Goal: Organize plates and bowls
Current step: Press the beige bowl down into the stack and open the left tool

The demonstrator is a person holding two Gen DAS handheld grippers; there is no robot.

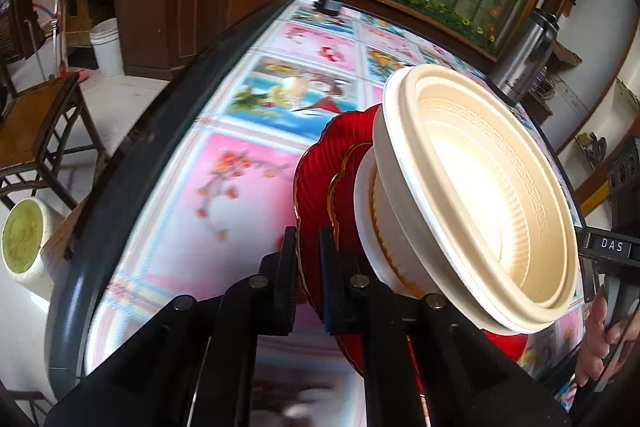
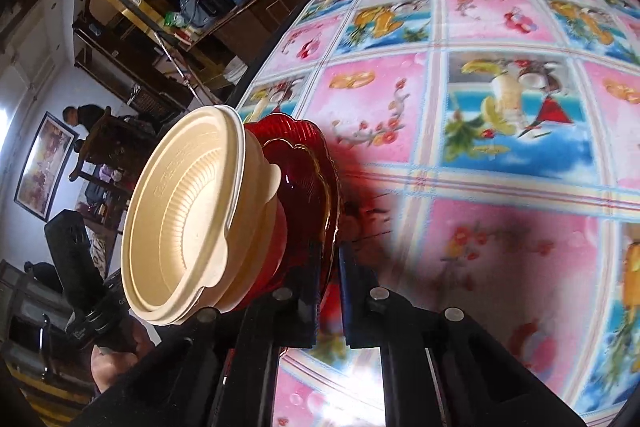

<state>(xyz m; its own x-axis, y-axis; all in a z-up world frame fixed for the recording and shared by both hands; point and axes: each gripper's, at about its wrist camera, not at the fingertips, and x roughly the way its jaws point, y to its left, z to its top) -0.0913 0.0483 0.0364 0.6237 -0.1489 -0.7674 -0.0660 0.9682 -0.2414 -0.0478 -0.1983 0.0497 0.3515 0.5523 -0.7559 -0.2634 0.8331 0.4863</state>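
Left gripper (image 1: 308, 251) and right gripper (image 2: 330, 267) each clamp the red plates (image 1: 316, 163); the bowls (image 1: 472, 179) need level, matched carrying

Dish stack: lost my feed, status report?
Left claw and right claw shut on red plate rim. Cream bowls nested on top. Nothing blocking.

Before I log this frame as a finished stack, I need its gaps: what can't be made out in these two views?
- How many cream bowls are nested: both views show only rims.
- The red plates' faces: hidden by the bowls.
- Whether the stack touches the tablecloth: blurred, in shadow.
- The left gripper and the right gripper clamp the plate rim; contact is hidden.
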